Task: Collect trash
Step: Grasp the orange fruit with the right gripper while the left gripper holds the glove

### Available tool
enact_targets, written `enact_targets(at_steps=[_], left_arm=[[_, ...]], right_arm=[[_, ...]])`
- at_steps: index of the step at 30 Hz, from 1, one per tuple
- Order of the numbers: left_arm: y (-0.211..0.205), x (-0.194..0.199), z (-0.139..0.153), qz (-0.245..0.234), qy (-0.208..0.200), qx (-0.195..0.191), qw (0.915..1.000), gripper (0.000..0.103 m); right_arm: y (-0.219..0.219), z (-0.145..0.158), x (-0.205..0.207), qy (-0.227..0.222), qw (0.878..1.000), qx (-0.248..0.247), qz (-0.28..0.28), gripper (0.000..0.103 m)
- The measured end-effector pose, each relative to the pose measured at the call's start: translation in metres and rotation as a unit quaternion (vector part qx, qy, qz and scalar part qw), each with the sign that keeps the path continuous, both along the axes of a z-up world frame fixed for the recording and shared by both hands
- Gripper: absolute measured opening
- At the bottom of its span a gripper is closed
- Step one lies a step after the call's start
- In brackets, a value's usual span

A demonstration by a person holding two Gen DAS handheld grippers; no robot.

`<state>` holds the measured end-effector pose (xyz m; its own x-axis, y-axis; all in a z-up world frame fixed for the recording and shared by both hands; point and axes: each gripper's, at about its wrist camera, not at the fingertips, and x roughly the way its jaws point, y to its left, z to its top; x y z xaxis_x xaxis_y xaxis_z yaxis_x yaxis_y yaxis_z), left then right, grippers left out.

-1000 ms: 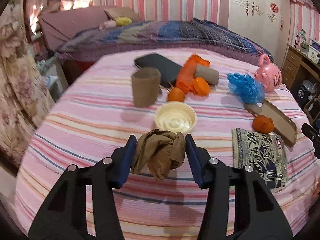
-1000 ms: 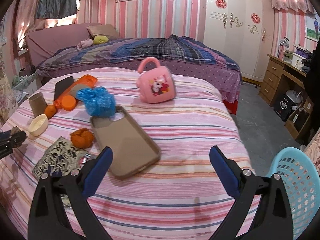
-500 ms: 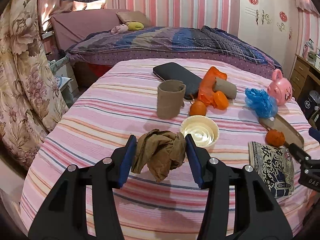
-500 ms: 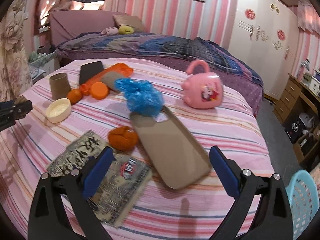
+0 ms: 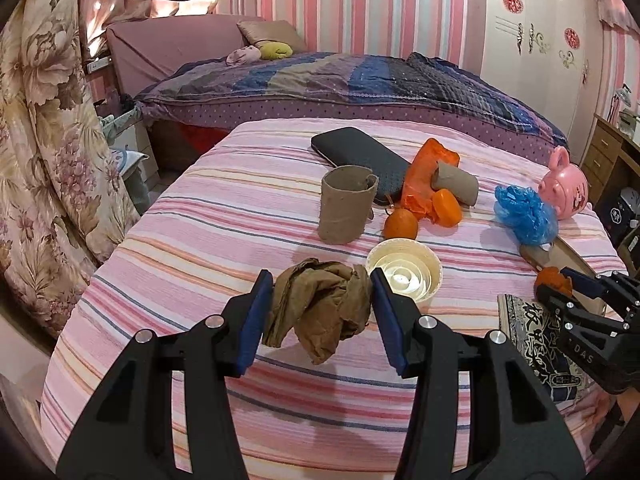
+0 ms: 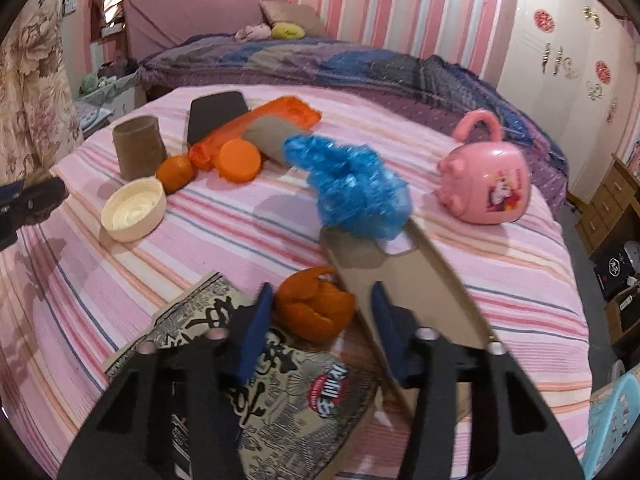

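My left gripper (image 5: 322, 314) is shut on a crumpled brown paper wad (image 5: 320, 308) and holds it above the striped table. My right gripper (image 6: 322, 326) has its jaws partly closed around an orange peel (image 6: 316, 308) that lies on the table beside a printed packet (image 6: 256, 384); whether the pads touch the peel I cannot tell. The right gripper also shows at the right edge of the left wrist view (image 5: 580, 300). Other trash lies on the table: a blue plastic bag (image 6: 352, 188), an orange wrapper (image 6: 260, 126), cardboard tubes (image 5: 346, 208).
A cream bowl (image 5: 404, 276), a small orange (image 5: 400, 224), an orange lid (image 6: 239, 160), a black phone (image 5: 360, 158), a tan phone case (image 6: 420, 292) and a pink toy pot (image 6: 486, 184) lie on the table. A blue basket (image 6: 616, 424) stands at lower right.
The right gripper moved forward and left across the table to the orange peel and narrowed its jaws around it. The left gripper pulled back with the paper wad.
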<state>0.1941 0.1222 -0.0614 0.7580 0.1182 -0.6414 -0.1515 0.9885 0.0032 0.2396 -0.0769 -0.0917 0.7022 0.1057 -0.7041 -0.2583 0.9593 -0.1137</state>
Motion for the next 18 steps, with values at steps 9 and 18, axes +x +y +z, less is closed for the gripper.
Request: enact_targets(at_steps=[9, 18], left_arm=[[-0.009, -0.004, 0.004, -0.005, -0.003, 0.01, 0.9999, 0.049], [-0.032, -0.018, 0.008, -0.016, -0.008, 0.017, 0.9997, 0.049]], right_arm=[[-0.009, 0.011, -0.015, -0.032, 0.999, 0.023, 0.009, 0.027], [-0.044, 0.026, -0.037, -0.051, 0.998, 0.031, -0.007, 0.027]])
